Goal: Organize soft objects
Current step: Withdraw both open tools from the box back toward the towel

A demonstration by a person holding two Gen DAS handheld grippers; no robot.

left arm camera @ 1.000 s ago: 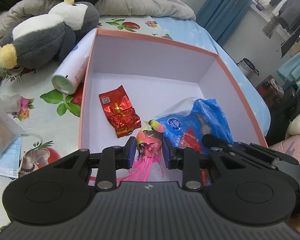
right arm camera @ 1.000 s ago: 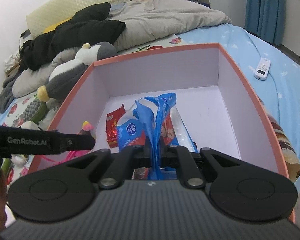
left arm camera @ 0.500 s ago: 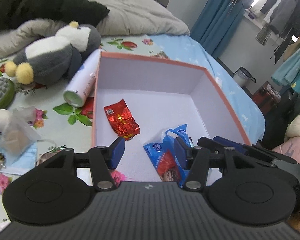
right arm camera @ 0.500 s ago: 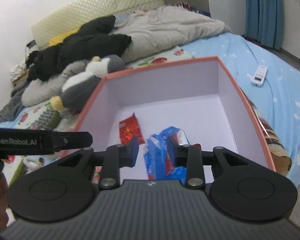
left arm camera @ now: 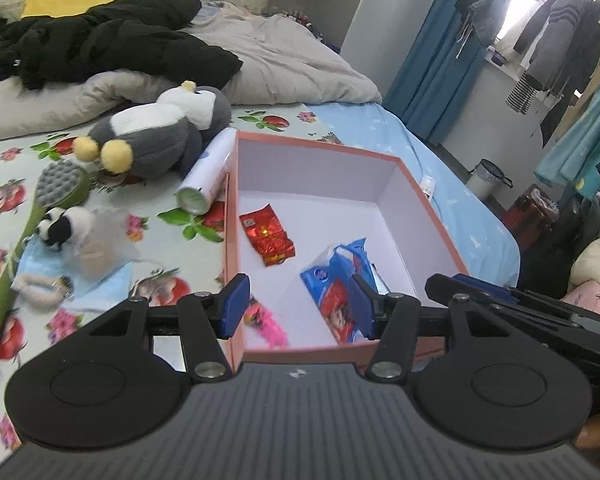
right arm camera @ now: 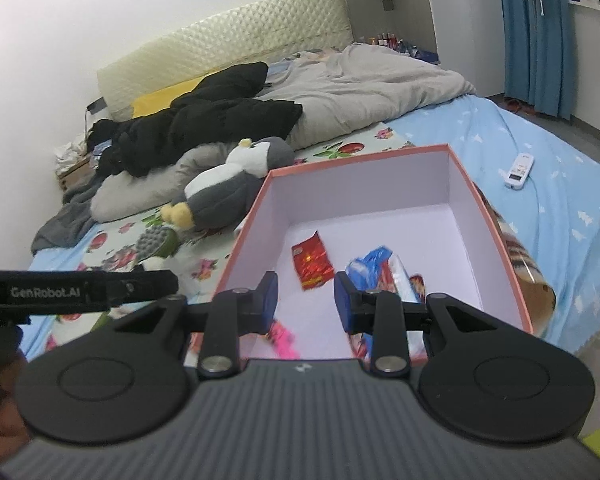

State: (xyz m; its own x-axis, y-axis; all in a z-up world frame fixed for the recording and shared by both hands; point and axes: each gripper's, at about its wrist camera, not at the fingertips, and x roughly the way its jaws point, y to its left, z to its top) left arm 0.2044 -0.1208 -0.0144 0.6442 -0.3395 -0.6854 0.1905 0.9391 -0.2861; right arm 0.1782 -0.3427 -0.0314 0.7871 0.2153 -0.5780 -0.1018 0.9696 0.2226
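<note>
An open box with an orange-pink rim (left arm camera: 420,216) stands on the bed. Inside it lie a red foil packet (left arm camera: 266,236), a blue wipes packet (left arm camera: 340,284) and a pink toy (left arm camera: 266,322) at the near wall. My left gripper (left arm camera: 299,304) hovers open above the box's near edge, with nothing between its pads. In the right wrist view the same box (right arm camera: 496,236) holds the red packet (right arm camera: 312,266), the blue packet (right arm camera: 380,272) and the pink toy (right arm camera: 282,338). My right gripper (right arm camera: 306,302) is open and empty above them.
Left of the box lie a grey penguin plush (left arm camera: 156,136), a white spray can (left arm camera: 208,176), a green brush (left arm camera: 60,184), a small panda plush (left arm camera: 60,220) and a blue face mask (left arm camera: 96,280). Black clothes and a grey duvet lie behind. A remote (right arm camera: 520,170) rests right of the box.
The left gripper let go of the pink toy and the right gripper let go of the blue packet. Both opened, then rose and drew back from the box.
</note>
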